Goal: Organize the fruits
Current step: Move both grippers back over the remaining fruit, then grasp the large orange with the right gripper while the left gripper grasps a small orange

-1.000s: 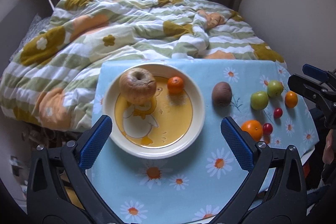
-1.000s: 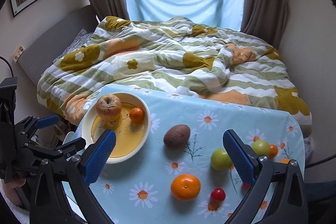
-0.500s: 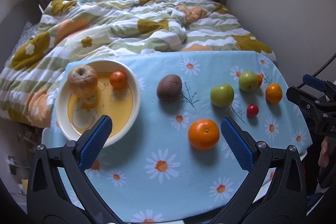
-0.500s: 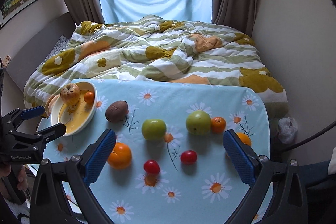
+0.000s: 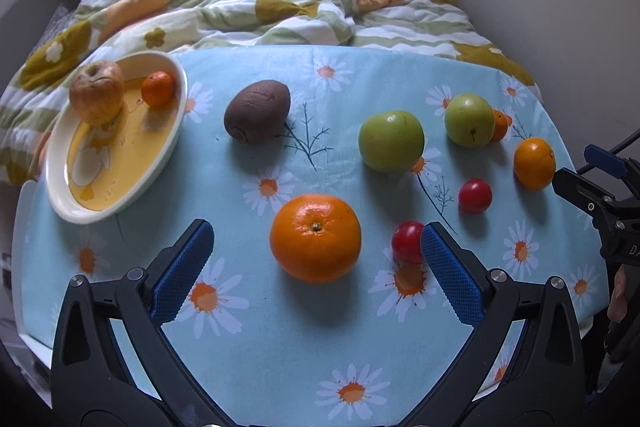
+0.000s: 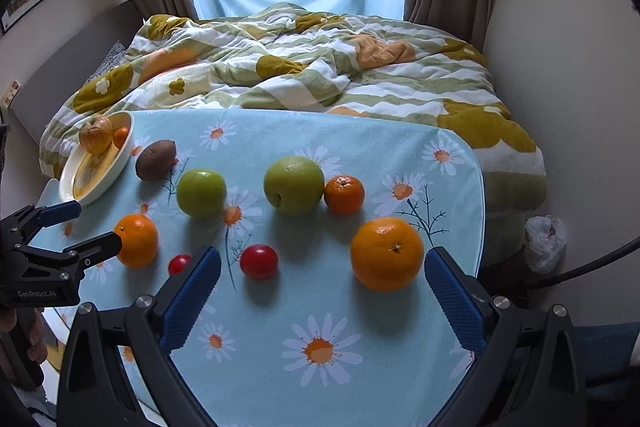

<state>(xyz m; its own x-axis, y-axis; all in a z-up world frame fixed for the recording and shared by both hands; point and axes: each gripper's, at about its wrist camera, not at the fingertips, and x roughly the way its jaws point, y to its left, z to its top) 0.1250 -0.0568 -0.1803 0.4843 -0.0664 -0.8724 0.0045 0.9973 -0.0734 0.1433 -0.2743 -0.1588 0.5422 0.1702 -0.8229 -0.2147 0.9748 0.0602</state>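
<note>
Both claws wide open w/ nothing held. Left claw (image 5: 316,251) hangs over the big orange (image 5: 315,238) on the desk (image 5: 280,355); right claw (image 6: 322,273) frames another orange (image 6: 387,253). Plate (image 5: 160,167) holds an apple (image 5: 96,92) and prob a mandarin (image 5: 158,89).

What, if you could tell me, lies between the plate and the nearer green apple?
The kiwi lies between the plate and the green apple, clearest in the left wrist view.
</note>
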